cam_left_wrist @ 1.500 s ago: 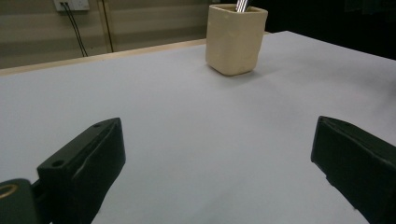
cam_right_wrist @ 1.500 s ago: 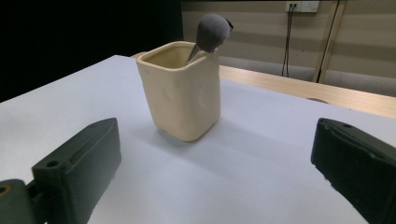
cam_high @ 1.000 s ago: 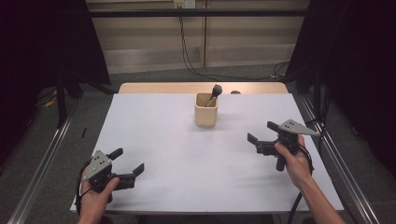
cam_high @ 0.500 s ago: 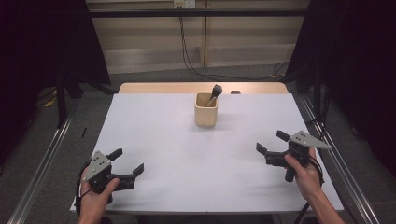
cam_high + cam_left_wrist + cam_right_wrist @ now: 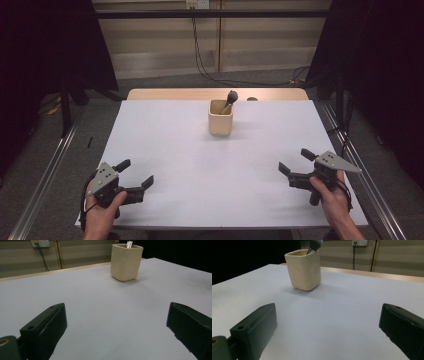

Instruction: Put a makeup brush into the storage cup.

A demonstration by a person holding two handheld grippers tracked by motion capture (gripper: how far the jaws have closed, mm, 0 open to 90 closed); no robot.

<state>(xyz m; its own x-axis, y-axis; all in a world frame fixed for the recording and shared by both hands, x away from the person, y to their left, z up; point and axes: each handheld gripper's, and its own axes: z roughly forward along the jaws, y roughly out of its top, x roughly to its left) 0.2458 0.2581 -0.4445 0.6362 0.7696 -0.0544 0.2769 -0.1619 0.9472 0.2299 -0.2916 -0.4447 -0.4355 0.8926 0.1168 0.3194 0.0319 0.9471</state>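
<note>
A cream cup (image 5: 220,117) is standing upright toward the 12 o'clock side of the white table (image 5: 165,135), with a dark-headed brush (image 5: 230,98) leaning out of it. The left tongs (image 5: 135,175) are resting at 7 o'clock, jaws spread wide and gripping nothing. The right tongs (image 5: 294,161) are sitting at 4 o'clock, jaws likewise spread and empty, well apart from the cup.
</note>
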